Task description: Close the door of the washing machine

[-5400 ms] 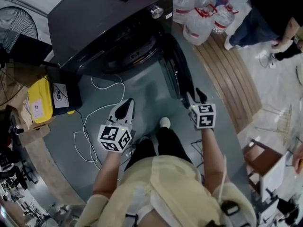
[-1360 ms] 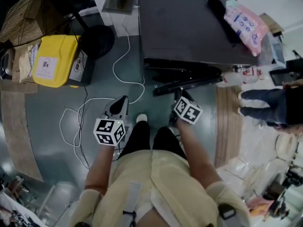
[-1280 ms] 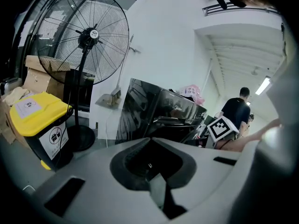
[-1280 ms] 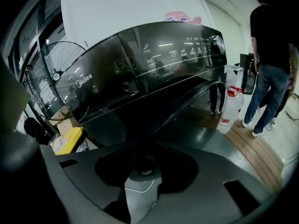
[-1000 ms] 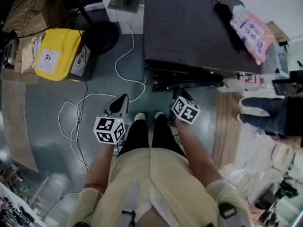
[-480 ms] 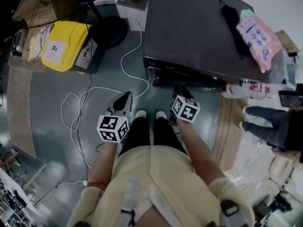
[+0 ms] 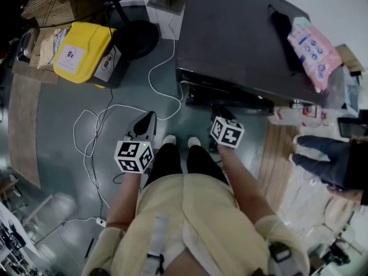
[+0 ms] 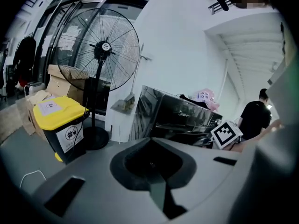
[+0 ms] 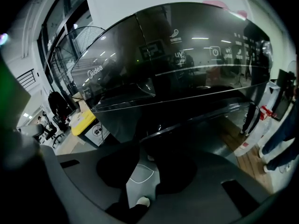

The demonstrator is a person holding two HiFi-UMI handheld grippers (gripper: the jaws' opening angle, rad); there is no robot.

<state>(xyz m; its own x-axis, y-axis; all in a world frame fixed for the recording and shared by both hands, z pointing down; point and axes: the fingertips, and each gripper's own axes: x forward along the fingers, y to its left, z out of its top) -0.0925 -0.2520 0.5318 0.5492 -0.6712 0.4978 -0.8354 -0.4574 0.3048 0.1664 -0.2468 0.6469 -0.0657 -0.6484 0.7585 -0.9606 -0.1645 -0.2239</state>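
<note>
- We cannot tell whether the dark door point(image 7: 229, 100) of the glossy black front-loading washing machine point(image 7: 241, 39) is latched. In the head view, at upper centre, the front is only a thin dark band under the machine's flat top. In the right gripper view the lower front is black on black.
- The right claw point(image 7: 221, 113) sits just beside that front band, and we cannot tell whether it touches. Its jaws stand a little apart, with only floor and a white shoe tip point(image 9: 142, 201) seen through the gap.
- The left claw point(image 7: 149, 118), left of centre, is well apart from the machine, over the grey-green floor point(image 7: 52, 137). Its jaws are pressed together on nothing.
- The machine's far edge runs out at the top of the frame. A pink printed plastic packet point(image 7: 310, 43) and a black cloth point(image 7: 282, 25) lie on its top.
- We see most room on the left. The floor there is crossed by a looping white cable point(image 7: 95, 140) and reaches as far as the yellow-lidded black bin point(image 7: 80, 53) and the round black base of a standing fan point(image 7: 137, 39) at upper left.
- The right is tighter. A slatted wooden board point(image 7: 276, 160) lies there, a pale plastic bottle with red markings point(image 7: 294, 114) is by the machine's corner, and another person's dark-trousered legs point(image 7: 322, 157) are at the right edge.
- The wearer's own legs stand between the two claws, near the machine's front.
</note>
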